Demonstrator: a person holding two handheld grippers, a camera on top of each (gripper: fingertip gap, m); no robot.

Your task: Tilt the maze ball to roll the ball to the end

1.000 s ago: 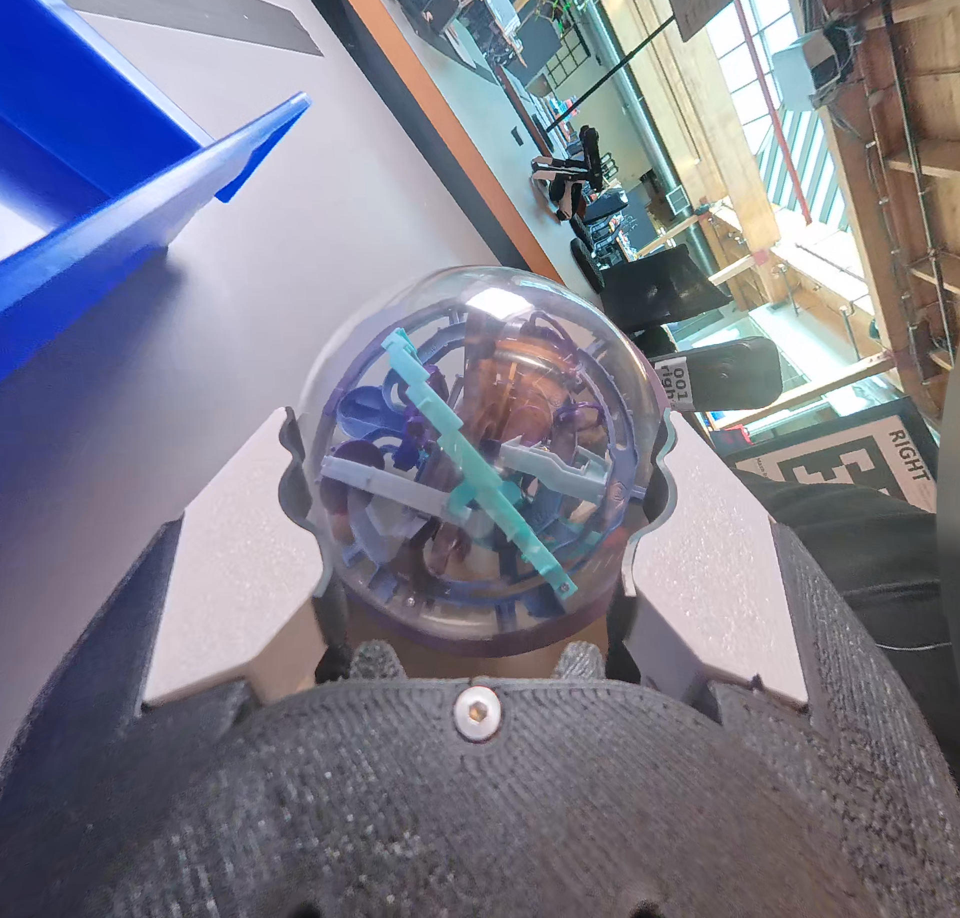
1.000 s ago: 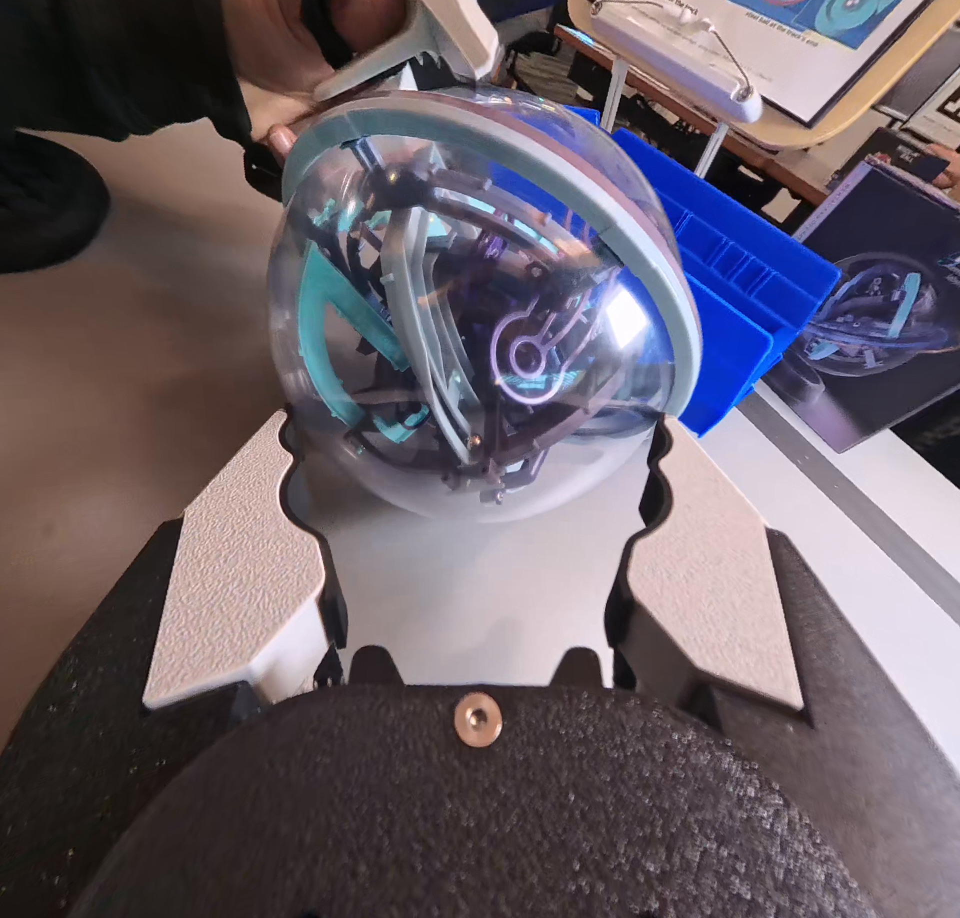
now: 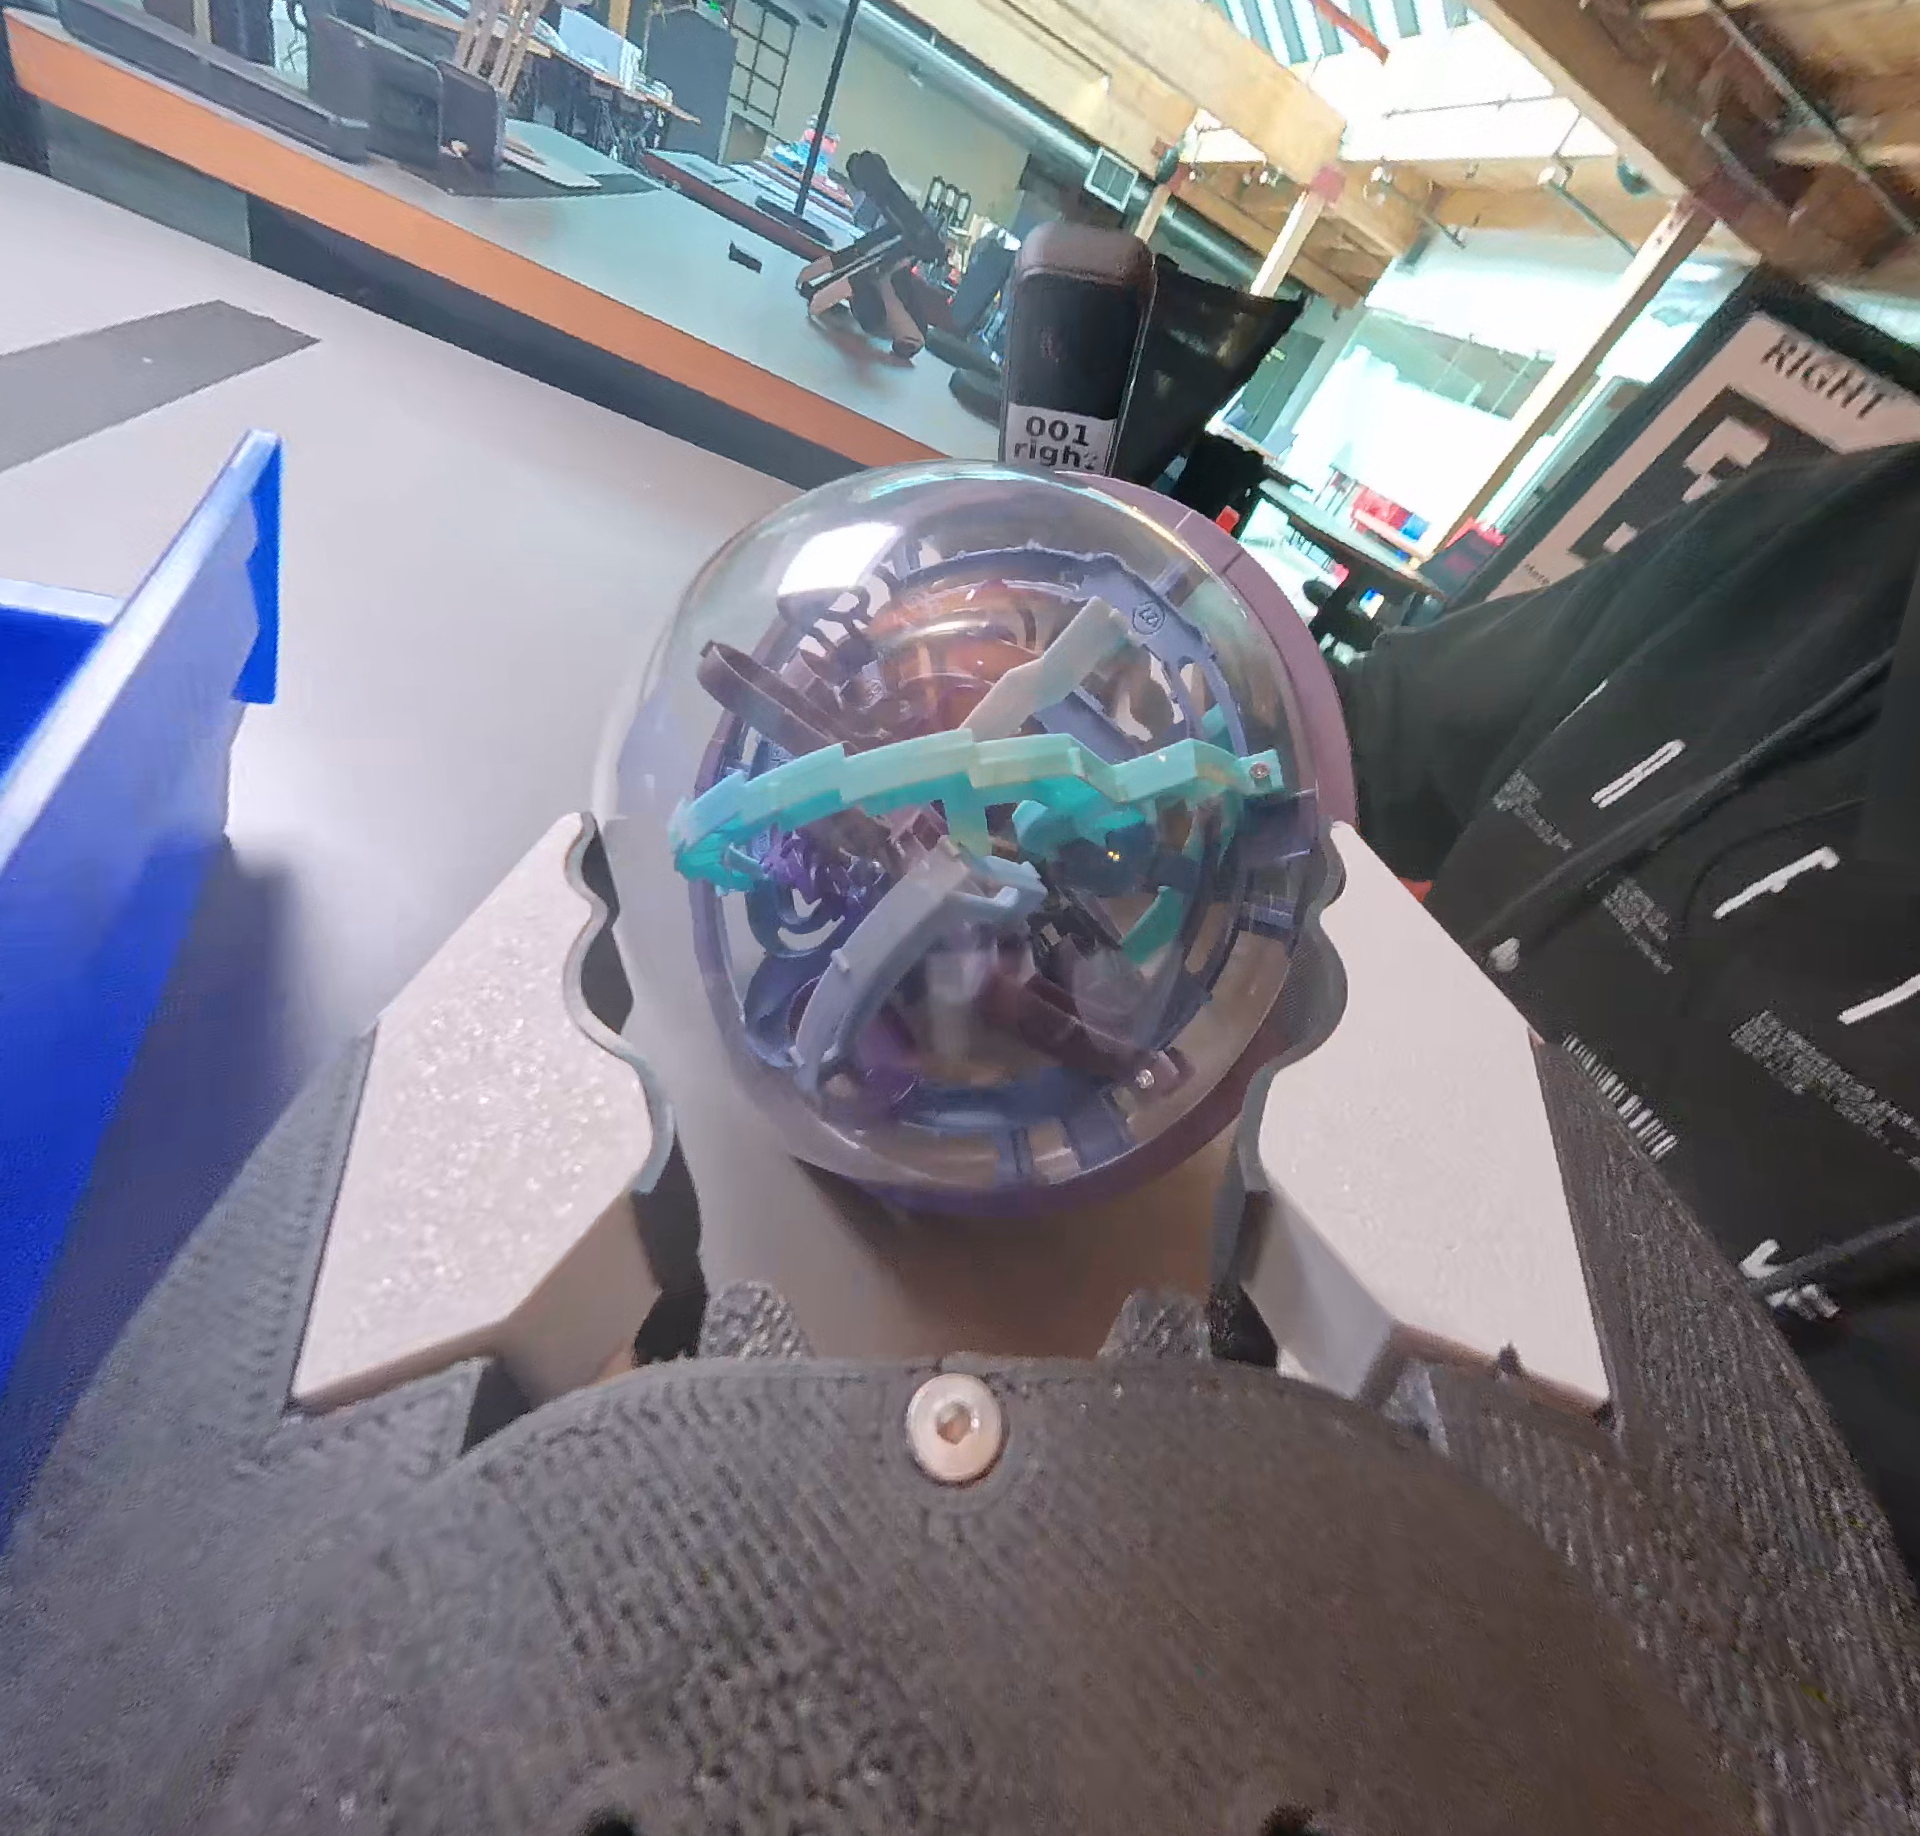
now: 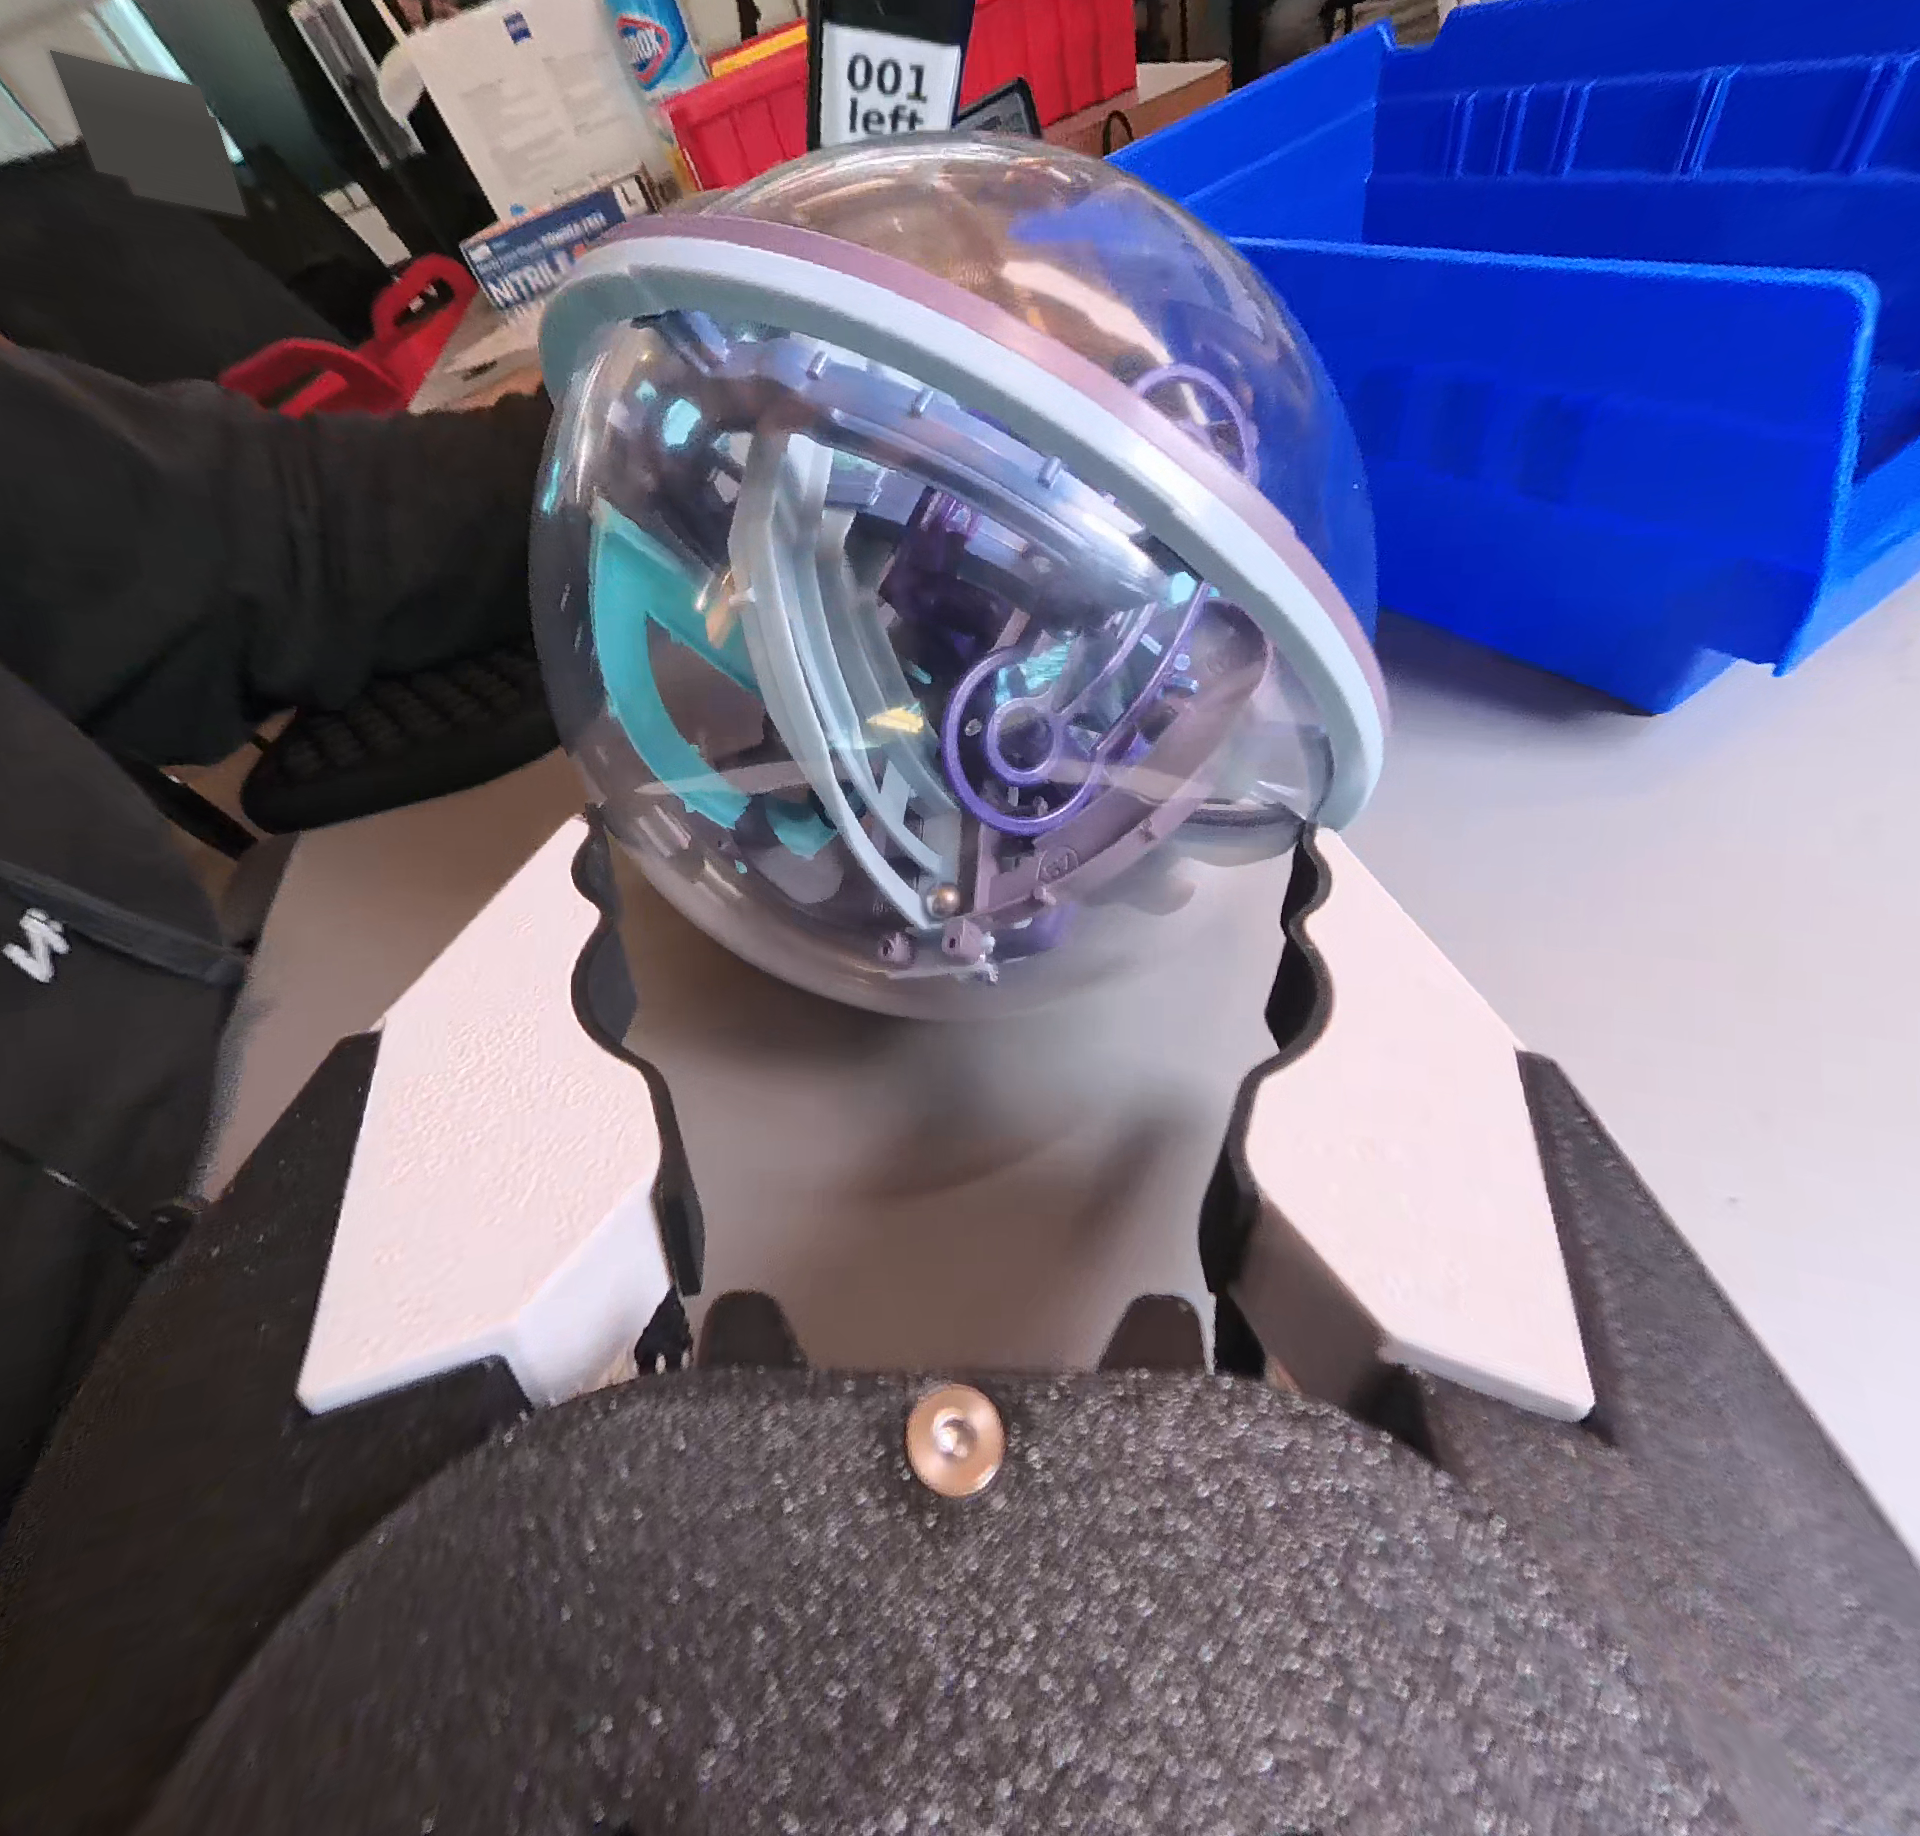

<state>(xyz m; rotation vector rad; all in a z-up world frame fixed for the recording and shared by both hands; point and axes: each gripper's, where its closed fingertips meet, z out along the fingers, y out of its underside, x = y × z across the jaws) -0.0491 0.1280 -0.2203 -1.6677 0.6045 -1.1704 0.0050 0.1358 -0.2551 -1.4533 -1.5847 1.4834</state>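
Here, two grippers each pinch one clear spherical maze ball (image 3: 977, 841) above the grey table (image 4: 1610, 903): left gripper (image 3: 961, 913), right gripper (image 4: 951, 893), textured white fingers (image 4: 478, 1090). One small metal ball (image 4: 943, 898) sits low inside. Two glossy blue plastic bins (image 4: 1621, 415) stand beyond.

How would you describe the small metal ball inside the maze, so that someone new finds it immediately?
Start at the big clear sphere on the grey table, in front of the blue bins. In the right wrist view, look near the sphere's bottom, where the pale curved track ends. The ball is there: tiny, round and shiny silver, unlike the coloured plastic tracks around it.
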